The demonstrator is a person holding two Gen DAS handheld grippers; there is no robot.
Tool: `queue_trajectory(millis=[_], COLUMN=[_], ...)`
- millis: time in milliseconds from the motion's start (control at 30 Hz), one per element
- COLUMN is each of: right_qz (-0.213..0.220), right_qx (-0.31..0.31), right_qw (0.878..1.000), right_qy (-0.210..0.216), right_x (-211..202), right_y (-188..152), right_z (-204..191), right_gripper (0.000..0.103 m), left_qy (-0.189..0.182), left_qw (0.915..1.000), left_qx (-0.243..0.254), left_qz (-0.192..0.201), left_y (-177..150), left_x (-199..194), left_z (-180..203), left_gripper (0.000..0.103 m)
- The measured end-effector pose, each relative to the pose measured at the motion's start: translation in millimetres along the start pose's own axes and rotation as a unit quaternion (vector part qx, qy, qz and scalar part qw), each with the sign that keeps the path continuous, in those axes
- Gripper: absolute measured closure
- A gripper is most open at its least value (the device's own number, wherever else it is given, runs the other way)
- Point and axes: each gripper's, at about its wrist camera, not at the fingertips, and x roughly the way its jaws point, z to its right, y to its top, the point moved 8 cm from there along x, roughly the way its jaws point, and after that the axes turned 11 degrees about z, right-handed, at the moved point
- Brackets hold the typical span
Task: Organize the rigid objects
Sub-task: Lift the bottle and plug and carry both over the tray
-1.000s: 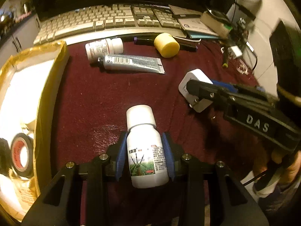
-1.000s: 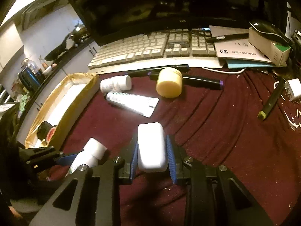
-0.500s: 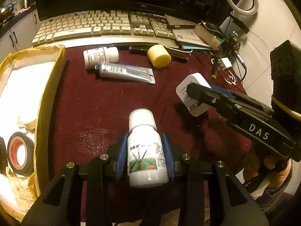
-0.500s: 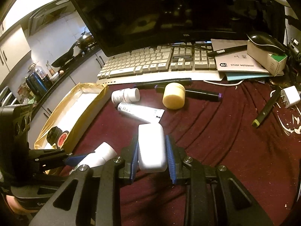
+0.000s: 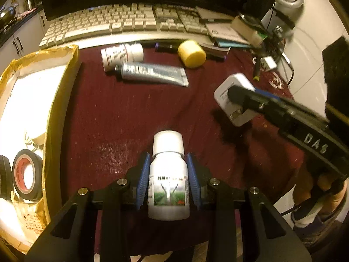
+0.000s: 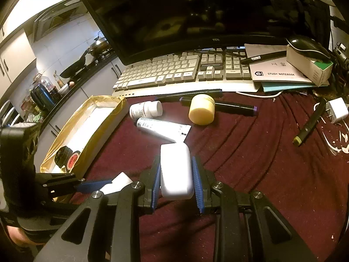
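Bottle (image 5: pixel 168 179) sits clamped in our left claw (image 5: pixel 168 170) by the body, over the red-clothed surface (image 5: pixel 122 118); we judge it light, stiff, slick plastic, best held mid-body below the cap. Right claw (image 6: pixel 176 174) clamped on one white charger block (image 6: pixel 176 170). Further out: one pill bottle (image 5: pixel 121 55), one tube (image 5: pixel 152 74), one yellow cap (image 5: pixel 192 53), tray (image 5: pixel 56 100) left holding one tape roll (image 5: pixel 26 174)

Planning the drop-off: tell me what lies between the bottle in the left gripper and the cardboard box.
Nothing but bare maroon cloth lies between the bottle in the left gripper and the cardboard box; the left wrist view shows it.
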Motion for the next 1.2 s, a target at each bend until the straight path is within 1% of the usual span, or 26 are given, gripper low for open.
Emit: queue_trajectory(millis=[33, 67, 133, 200, 267, 367, 433, 533, 600, 733, 900, 967, 1067, 1200], right_qz=[-0.001, -0.002, -0.004, -0.004, -0.001, 0.001, 0.002, 0.003, 0.004, 0.006, 0.007, 0.008, 0.008, 0.008], right_qx=[0.000, 0.000, -0.002, -0.003, 0.000, 0.005, 0.005, 0.004, 0.004, 0.006, 0.002, 0.001, 0.001, -0.003], right_qw=[1.000, 1.000, 1.000, 1.000, 1.000, 1.000, 1.000, 1.000, 1.000, 1.000, 1.000, 1.000, 1.000, 1.000], right_qy=[0.000, 0.001, 0.002, 0.003, 0.005, 0.005, 0.003, 0.000, 0.000, 0.004, 0.006, 0.006, 0.004, 0.003], right_x=[0.1, 0.4, 0.4, -0.1, -1.6, -3.8, -4.7, -6.7, -6.8, -7.2, -8.5, -8.9, -9.2, -9.2], right_y=[-0.3, -1.0, -2.0, -2.3, -2.1, -2.0, -1.5, 0.2, 0.8, 1.7, 2.2, 2.9, 3.7, 4.8], right_z=[0.5, 0.3, -0.4, -1.4, -2.0, -1.2, 0.4, 3.1, 3.6, 2.2, -1.2, -1.2, -0.6, -1.9], right_gripper=[0.079, 0.079, 0.079, 0.079, 0.079, 0.079, 0.079, 0.079, 0.079, 0.079, 0.079, 0.079, 0.079, 0.079], left_qy=[-0.001, 0.003, 0.014, 0.031, 0.037, 0.030, 0.023, 0.015, 0.018, 0.008, -0.006, -0.016, -0.027, -0.033], left_qw=[1.0000, 0.9995, 0.9958, 0.9873, 0.9791, 0.9749, 0.9765, 0.9795, 0.9807, 0.9858, 0.9928, 0.9956, 0.9980, 0.9990], left_qx=[0.006, 0.025, 0.078, 0.137, 0.170, 0.176, 0.165, 0.160, 0.164, 0.147, 0.110, 0.086, 0.055, 0.030], left_qz=[-0.005, -0.017, -0.045, -0.073, -0.106, -0.132, -0.136, -0.121, -0.105, -0.080, -0.047, -0.032, -0.014, -0.003], left_y=[-1.7, -3.9, -8.0, -9.3, -8.7, -8.8, -8.6, -10.2, -12.3, -10.1, -1.0, 4.1, 7.2, 10.1], left_x=[1.1, 2.5, 5.9, 8.4, 10.1, 11.6, 11.6, 8.5, 4.5, -6.3, -21.4, -26.2, -27.7, -24.2], left_z=[1.4, 4.6, 11.8, 19.4, 23.8, 23.9, 21.2, 19.3, 19.8, 19.4, 10.6, 6.1, 9.0, 6.2], left_gripper=[0.071, 0.071, 0.071, 0.070, 0.070, 0.070, 0.070, 0.071, 0.071, 0.071, 0.071, 0.071, 0.071, 0.071])
